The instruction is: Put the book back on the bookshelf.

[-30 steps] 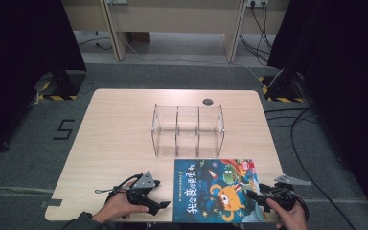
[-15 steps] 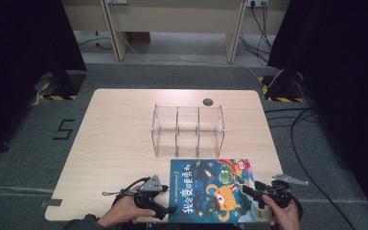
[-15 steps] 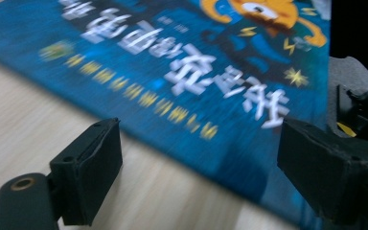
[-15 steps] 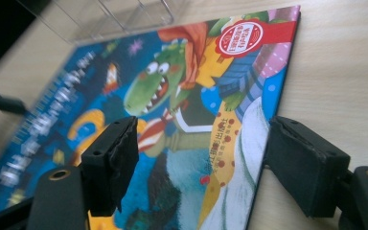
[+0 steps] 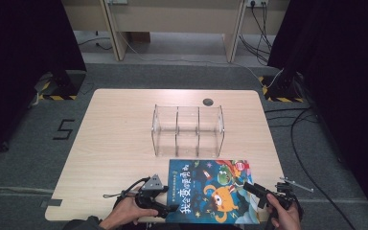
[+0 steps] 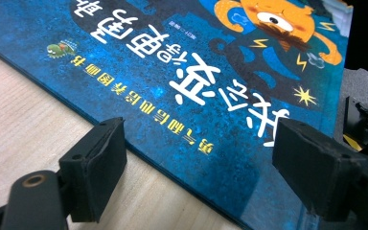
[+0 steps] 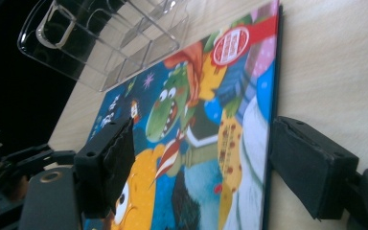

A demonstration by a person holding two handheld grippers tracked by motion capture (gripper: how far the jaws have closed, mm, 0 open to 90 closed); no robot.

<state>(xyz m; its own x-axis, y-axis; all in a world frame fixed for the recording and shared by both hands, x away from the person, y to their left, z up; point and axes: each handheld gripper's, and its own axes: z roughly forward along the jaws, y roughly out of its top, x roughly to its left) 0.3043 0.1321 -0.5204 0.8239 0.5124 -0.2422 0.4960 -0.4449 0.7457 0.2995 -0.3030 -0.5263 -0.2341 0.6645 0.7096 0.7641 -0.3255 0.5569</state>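
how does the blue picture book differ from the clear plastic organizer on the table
The blue picture book lies flat at the near edge of the light wooden table; the clear plastic organizer stands upright farther back, mid-table. The book is opaque and colourful; the organizer is see-through, split into three compartments. The open left tool and right tool flank the book, not the organizer.

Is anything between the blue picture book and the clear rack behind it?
Nothing visible. The blue picture book lies flat with its far edge just short of the clear three-slot acrylic rack, and only bare wooden table lies between them.
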